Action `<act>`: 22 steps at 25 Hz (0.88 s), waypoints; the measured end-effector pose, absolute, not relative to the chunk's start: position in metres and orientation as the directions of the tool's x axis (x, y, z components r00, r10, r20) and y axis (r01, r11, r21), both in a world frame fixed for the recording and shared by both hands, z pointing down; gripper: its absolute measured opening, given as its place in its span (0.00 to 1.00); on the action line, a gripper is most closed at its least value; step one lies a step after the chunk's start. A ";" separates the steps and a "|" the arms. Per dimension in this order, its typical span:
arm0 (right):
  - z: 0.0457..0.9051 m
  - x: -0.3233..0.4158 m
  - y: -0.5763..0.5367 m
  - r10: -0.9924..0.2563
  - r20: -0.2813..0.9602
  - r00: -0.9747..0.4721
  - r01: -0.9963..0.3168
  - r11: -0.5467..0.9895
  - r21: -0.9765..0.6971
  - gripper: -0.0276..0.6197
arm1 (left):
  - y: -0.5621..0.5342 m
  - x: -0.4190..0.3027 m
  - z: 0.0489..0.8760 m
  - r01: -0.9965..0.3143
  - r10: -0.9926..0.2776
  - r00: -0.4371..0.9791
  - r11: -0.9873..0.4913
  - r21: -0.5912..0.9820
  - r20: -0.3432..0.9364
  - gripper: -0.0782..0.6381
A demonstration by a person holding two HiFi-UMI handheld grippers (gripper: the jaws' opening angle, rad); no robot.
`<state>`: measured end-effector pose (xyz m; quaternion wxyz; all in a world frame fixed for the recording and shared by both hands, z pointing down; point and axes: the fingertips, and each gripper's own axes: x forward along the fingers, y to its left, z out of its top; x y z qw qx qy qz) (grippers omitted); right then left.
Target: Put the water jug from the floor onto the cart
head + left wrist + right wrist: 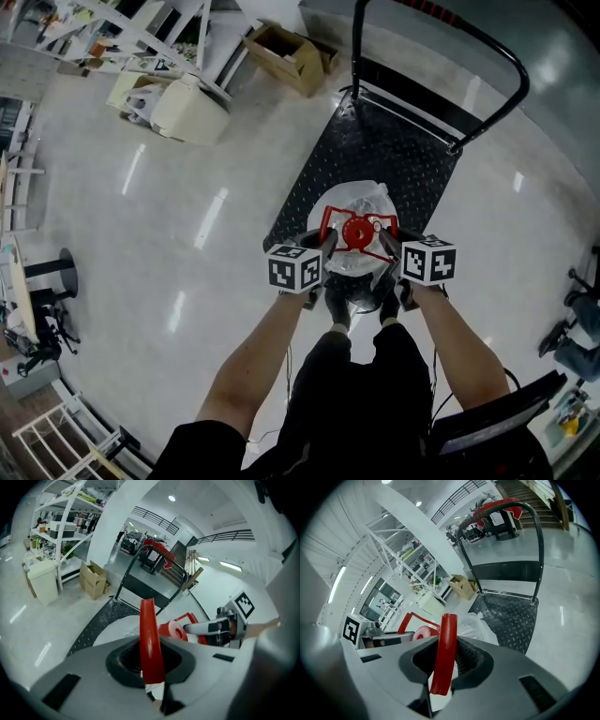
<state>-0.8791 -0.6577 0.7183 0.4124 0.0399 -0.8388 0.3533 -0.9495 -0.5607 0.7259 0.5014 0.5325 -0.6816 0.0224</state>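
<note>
The water jug (pixel 364 201) is wrapped in clear plastic and has a red cap (pixel 357 232) inside a red carrying frame. In the head view it is at the near end of the black cart deck (pixel 380 145); whether it rests on the deck I cannot tell. My left gripper (pixel 328 247) is shut on the frame's left bar (pixel 150 634). My right gripper (pixel 386 247) is shut on the right bar (pixel 445 651). In each gripper view a red bar stands clamped between the jaws, with the cap (pixel 176 631) (pixel 423 633) and the other gripper beyond it.
The cart's black push handle (pixel 489 49) rises at its far end. A cardboard box (pixel 291 56), a white bin (pixel 187 111) and white shelving (pixel 112 28) stand on the floor at the far left. My legs are just behind the jug.
</note>
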 end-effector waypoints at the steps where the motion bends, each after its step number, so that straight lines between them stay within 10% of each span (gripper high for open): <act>1: 0.723 -0.878 -0.658 0.223 0.726 -0.651 -0.366 0.745 -0.557 0.15 | -0.561 -0.949 0.729 -0.748 -0.701 0.073 0.432 0.503 0.710 0.15; 15: 0.745 -0.886 -0.656 0.214 0.723 -0.656 -0.394 0.721 -0.571 0.15 | -0.535 -0.982 0.762 -0.713 -0.690 -0.004 0.509 0.481 0.724 0.15; 22: 0.741 -0.885 -0.663 0.178 0.729 -0.661 -0.379 0.759 -0.529 0.30 | -0.524 -0.991 0.765 -0.774 -0.637 -0.064 0.518 0.365 0.768 0.41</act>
